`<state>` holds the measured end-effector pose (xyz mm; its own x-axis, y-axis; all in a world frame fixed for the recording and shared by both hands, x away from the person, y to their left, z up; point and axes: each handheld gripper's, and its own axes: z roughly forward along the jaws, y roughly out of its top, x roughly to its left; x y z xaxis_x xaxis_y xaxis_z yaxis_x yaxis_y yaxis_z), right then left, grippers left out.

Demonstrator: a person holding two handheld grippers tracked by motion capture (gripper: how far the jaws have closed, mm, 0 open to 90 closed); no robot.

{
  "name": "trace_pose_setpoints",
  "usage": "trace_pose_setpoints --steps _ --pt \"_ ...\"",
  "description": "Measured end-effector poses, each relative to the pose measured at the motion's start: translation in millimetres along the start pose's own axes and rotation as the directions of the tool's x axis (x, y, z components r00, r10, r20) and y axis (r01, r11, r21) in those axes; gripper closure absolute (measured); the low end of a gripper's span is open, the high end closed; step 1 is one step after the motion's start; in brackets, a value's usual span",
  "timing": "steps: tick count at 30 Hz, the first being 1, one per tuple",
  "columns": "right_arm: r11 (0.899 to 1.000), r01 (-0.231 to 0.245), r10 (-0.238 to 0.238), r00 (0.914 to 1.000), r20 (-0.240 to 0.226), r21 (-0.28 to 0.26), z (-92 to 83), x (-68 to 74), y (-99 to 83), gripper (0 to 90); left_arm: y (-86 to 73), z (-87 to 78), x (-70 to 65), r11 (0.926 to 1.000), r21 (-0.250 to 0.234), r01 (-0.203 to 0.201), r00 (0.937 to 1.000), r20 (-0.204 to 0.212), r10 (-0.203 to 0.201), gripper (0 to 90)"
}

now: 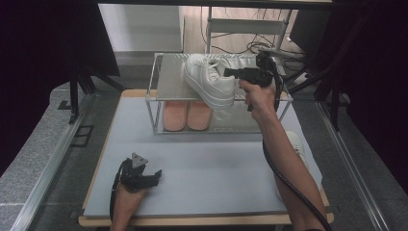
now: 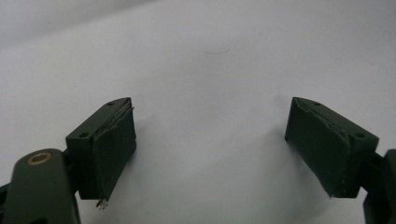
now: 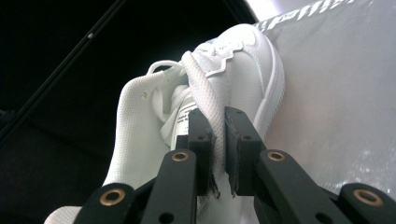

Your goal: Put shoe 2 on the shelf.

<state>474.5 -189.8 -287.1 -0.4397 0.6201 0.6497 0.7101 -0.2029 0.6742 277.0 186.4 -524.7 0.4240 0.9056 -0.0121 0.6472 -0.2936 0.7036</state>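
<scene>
A white sneaker [image 1: 209, 79] hangs tilted just over the top shelf of a wire rack [image 1: 171, 82], toe towards the shelf. My right gripper [image 1: 229, 72] reaches in from the right and is shut on the shoe's upper rim. In the right gripper view, the black jaws [image 3: 218, 126] pinch a white padded edge of the sneaker [image 3: 243, 65], with the grey shelf behind it. My left gripper [image 1: 153, 177] rests low over the grey mat [image 1: 202, 168] at the front left. Its jaws [image 2: 210, 140] stand wide open with nothing between them.
A pair of pink slippers [image 1: 186, 115] lies on the rack's lower shelf. A second white shoe [image 1: 296, 144] sits on the mat at the right, partly hidden by the right forearm. Metal rails run along both sides of the table.
</scene>
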Motion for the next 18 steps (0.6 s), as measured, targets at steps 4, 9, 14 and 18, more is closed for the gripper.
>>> trace_pose_setpoints --steps 4,9,14,18 --pt "1.000 -0.007 0.007 0.9998 0.019 -0.012 6.0 -0.8 3.0 82.2 0.0 -0.1 -0.1 1.0000 0.000 0.000 1.0000 0.000 0.000 16.3" --pt "1.000 0.005 -0.004 0.9988 0.050 -0.009 12.7 -2.4 1.1 81.8 0.1 -0.2 0.0 1.0000 -0.001 -0.003 1.0000 -0.001 0.003 16.4" --pt "0.999 0.044 -0.045 0.9956 0.083 0.010 19.4 -5.1 -9.5 79.7 -0.1 0.1 -0.4 1.0000 -0.003 -0.002 1.0000 -0.003 0.002 16.4" --pt "1.000 0.023 -0.022 0.9993 0.029 -0.008 17.2 -11.2 -11.4 69.2 -0.2 0.0 -0.5 1.0000 -0.004 -0.003 1.0000 -0.005 0.003 16.4"
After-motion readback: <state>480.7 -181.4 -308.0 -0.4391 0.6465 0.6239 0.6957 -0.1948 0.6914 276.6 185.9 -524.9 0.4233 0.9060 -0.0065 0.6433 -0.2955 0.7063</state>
